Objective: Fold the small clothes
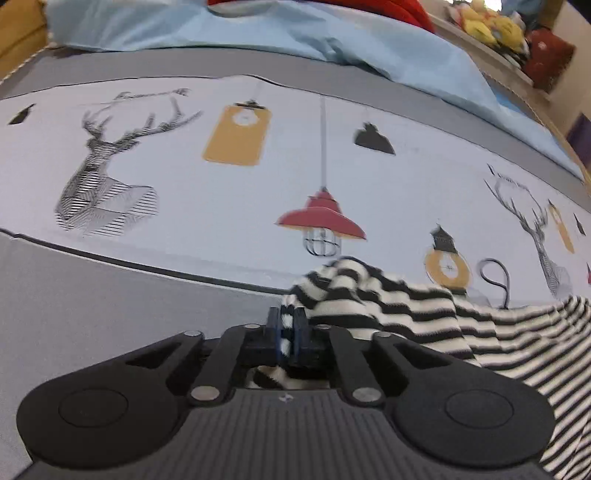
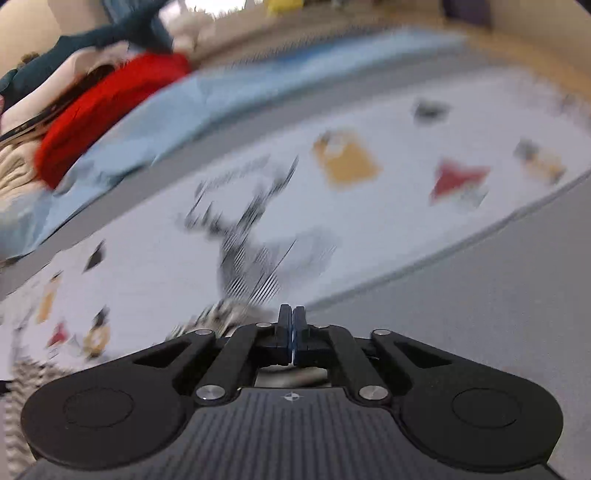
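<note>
1. Your left gripper (image 1: 287, 325) is pinching a bunched edge of the striped garment (image 1: 424, 314), jaws clamped on the black-and-white knit, which is showing between the blue pads.

2. Your right gripper (image 2: 291, 325) is sitting with its jaws pressed together. The view is smeared with motion blur, so whether any cloth is caught in them cannot be told — only a striped blur (image 2: 218, 314) is showing just left of the fingertips.

3. The garment is trailing from the left gripper's pinch off to the right, draping in loose folds over the printed bedspread (image 1: 221, 192), with its far end running out of the frame.

4. Beyond it, the bedspread's deer and lamp prints are lying across the grey cover (image 1: 92, 314), with a pale blue sheet (image 1: 258, 29) and a red item (image 1: 388, 11) farther back.

5. You are risking a lopsided fold: the left grip is on a crumpled wad rather than a flat corner, so layers could slip out unevenly as you are carrying it.

6. You are also risking a loose corner on the right — if that gripper is holding nothing, the garment will sag and twist instead of spreading flat.
</note>
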Tool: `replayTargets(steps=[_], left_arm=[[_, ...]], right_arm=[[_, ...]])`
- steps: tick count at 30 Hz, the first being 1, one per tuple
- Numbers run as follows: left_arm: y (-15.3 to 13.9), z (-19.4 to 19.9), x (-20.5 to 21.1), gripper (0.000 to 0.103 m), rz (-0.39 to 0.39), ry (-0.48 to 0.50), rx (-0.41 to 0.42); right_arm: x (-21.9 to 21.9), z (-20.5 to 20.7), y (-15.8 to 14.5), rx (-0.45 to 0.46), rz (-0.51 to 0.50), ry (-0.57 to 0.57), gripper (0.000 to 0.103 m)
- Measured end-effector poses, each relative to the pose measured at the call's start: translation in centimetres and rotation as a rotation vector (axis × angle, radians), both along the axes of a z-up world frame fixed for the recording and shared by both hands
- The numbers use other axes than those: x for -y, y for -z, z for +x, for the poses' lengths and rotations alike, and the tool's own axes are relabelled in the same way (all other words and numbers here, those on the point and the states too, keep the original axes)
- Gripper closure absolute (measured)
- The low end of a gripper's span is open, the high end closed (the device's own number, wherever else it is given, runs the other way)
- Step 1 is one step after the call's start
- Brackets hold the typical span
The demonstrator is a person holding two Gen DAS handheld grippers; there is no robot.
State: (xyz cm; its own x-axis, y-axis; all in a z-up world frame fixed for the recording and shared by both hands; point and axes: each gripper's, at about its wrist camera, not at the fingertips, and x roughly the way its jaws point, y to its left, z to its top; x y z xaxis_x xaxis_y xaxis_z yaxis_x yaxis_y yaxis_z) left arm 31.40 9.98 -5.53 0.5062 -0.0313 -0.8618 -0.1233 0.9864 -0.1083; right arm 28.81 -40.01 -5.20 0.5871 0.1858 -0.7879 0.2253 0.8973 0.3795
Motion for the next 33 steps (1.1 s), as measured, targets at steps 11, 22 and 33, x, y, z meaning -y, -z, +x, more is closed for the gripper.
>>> replayTargets(steps=[11, 22, 33], left_arm=[[-0.3, 0.2, -2.1, 0.057, -0.207, -0.070, -0.010], [0.6, 0.4, -0.5, 0.095, -0.146, 0.016, 0.011], [-0.8, 0.5, 0.3, 0.088, -0.061, 0.024, 0.049]], right_arm=[[0.0, 0.4, 0.8, 0.001, 0.073, -0.004, 0.059], [-3.2, 0.6, 1.3, -0.009, -0.055, -0.170, 0.103], [-1.5, 1.0, -0.7, 0.099, -0.015, -0.059, 0.103]])
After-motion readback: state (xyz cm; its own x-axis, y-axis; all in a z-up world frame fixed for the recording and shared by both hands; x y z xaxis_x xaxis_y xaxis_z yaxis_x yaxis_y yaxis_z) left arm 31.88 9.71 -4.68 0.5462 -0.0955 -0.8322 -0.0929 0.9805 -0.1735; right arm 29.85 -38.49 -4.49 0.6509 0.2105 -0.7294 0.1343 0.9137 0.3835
